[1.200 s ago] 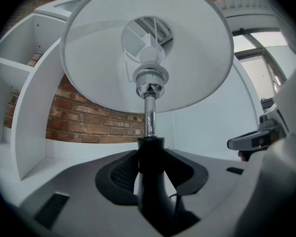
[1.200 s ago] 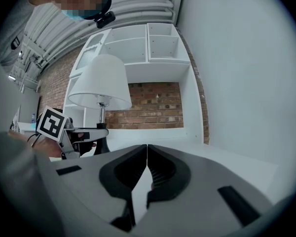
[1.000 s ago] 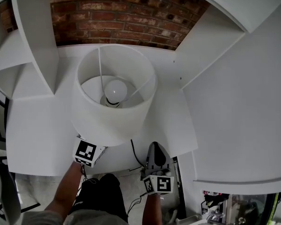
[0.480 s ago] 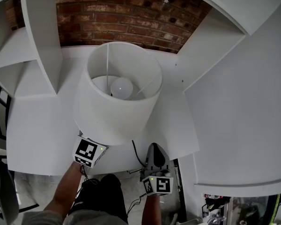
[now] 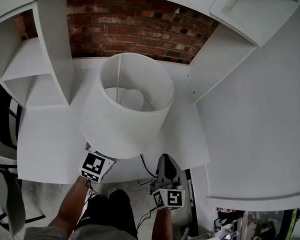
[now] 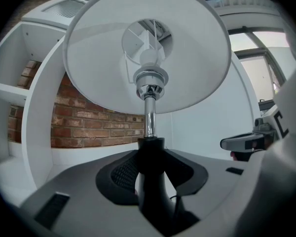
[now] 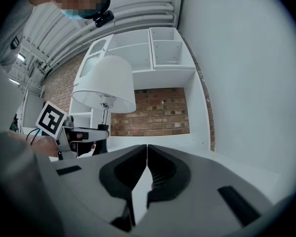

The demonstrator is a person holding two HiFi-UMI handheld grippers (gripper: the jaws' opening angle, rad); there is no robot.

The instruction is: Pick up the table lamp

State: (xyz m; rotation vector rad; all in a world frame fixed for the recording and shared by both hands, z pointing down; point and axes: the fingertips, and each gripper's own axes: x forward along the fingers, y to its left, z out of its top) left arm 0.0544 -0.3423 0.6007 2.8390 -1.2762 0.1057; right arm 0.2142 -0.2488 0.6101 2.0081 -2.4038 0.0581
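Observation:
The table lamp has a white drum shade point(image 5: 124, 115), a chrome stem point(image 6: 149, 118) and a black neck point(image 6: 151, 154). My left gripper point(image 6: 151, 168) is shut on that black neck, just below the chrome stem. In the head view the shade hides its jaws and only the marker cube point(image 5: 95, 166) shows below it. The right gripper view has the lamp point(image 7: 104, 85) at the left, leaning a little, with the left gripper point(image 7: 94, 132) on it. My right gripper point(image 5: 166, 160) is to the right of the lamp at the front edge, shut with nothing in it point(image 7: 147, 158).
The lamp is in a white shelf bay point(image 5: 45, 134) with a brick back wall point(image 5: 140, 26). White side panels point(image 5: 217, 59) and cubbies point(image 5: 27, 59) close in on both sides. A black cord point(image 5: 143, 162) runs from the lamp over the front edge.
The shade has tipped further toward the brick wall, so less of the bulb shows. The left gripper's cube sits slightly lower in the head view. The right gripper has stayed put.

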